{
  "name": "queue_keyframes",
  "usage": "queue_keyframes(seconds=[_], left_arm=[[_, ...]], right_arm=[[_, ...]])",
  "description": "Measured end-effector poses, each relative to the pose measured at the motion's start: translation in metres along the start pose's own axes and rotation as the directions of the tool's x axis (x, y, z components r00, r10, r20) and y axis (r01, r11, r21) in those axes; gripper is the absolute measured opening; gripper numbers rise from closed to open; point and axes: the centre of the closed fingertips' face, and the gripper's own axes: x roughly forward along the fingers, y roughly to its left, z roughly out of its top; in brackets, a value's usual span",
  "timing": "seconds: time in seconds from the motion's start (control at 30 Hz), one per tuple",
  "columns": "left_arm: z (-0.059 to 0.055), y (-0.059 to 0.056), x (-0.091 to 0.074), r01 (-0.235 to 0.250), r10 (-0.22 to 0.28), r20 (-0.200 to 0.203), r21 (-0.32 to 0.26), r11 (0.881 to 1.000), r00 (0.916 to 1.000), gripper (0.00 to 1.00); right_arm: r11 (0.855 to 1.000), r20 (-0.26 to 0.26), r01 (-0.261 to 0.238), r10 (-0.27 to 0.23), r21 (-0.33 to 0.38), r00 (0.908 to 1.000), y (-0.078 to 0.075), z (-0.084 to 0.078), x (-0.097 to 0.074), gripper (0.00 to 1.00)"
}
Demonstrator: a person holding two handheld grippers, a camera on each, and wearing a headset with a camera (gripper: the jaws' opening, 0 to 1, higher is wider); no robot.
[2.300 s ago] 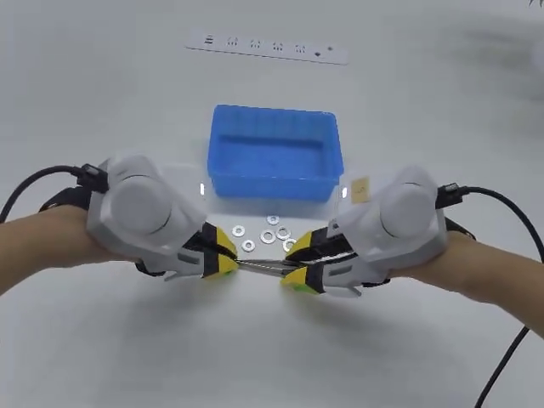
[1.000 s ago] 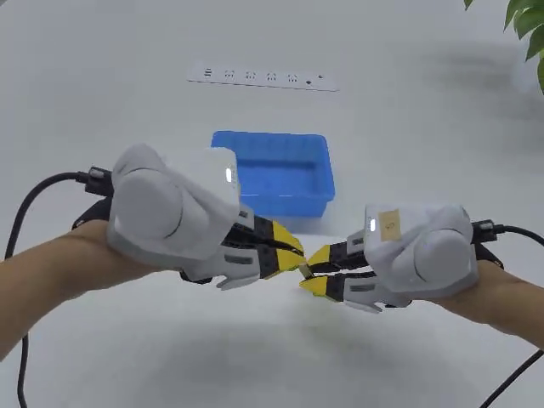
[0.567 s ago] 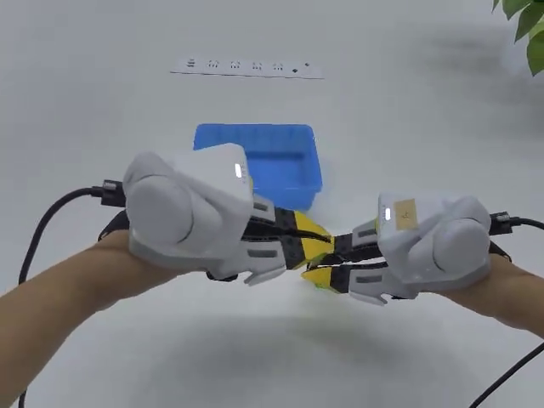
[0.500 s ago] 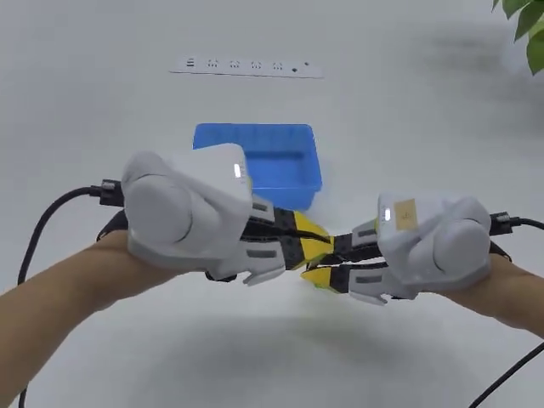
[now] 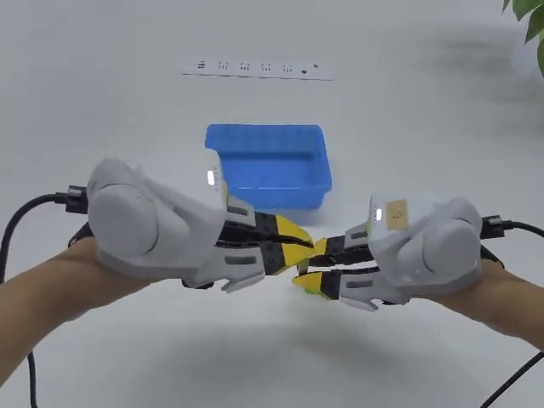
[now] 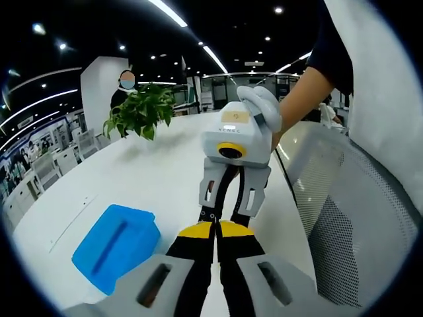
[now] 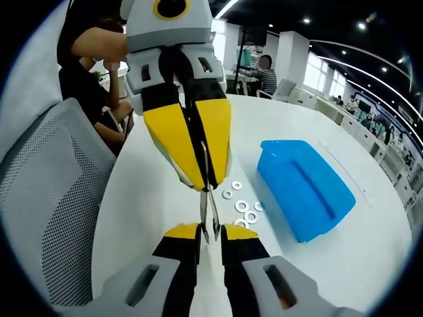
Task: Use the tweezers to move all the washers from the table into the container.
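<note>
Where the two pairs of yellow-tipped jaws meet nose to nose above the white table (image 5: 408,102), thin silver metal tweezers (image 7: 209,210) bridge the short gap between them. The right gripper (image 7: 210,232), nearest in its own view, has its jaws drawn in to a narrow slot that pinches one end of the tweezers. The left gripper (image 7: 203,183) comes down from the top of that view, its pads pressed together on the other end.

From the head view both grippers hang above the table, tips almost touching, the left gripper (image 5: 299,244) slightly higher than the right gripper (image 5: 308,279).

Beyond the tips, small flat silver ring washers (image 7: 242,206) lie loose on the table in a cluster, just beside a wall of the blue rectangular plastic container (image 7: 304,188).

Farther back a long white power strip (image 5: 255,68) lies flat on the table, well apart from the container. A green leafy plant (image 6: 142,109) stands at the far end.
</note>
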Motion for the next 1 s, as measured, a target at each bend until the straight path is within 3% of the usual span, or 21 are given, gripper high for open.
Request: queue_keyframes(seconds=[0.3,0.6,0.83,1.0], left_arm=[[-0.005,0.013,-0.026,-0.048,0.048,0.003,-0.011,0.999,0.9988,0.05],[-0.008,0.026,-0.035,-0.072,0.072,0.013,0.001,0.997,0.9973,0.05],[0.005,0.033,-0.025,-0.056,0.056,0.061,-0.008,0.998,0.9965,0.05],[0.007,0.038,-0.011,-0.037,0.036,0.060,0.010,0.999,0.9976,0.05]], right_arm=[[1.000,0.009,0.017,-0.017,0.004,0.9998,0.000,0.005,0.002,0.22],[1.000,-0.006,0.022,-0.022,0.016,0.9997,0.000,-0.003,0.002,0.27],[0.998,-0.009,0.045,-0.044,0.038,0.9990,-0.006,-0.010,-0.003,0.31],[0.997,-0.011,0.060,-0.059,0.054,0.9982,-0.009,-0.013,-0.006,0.34]])
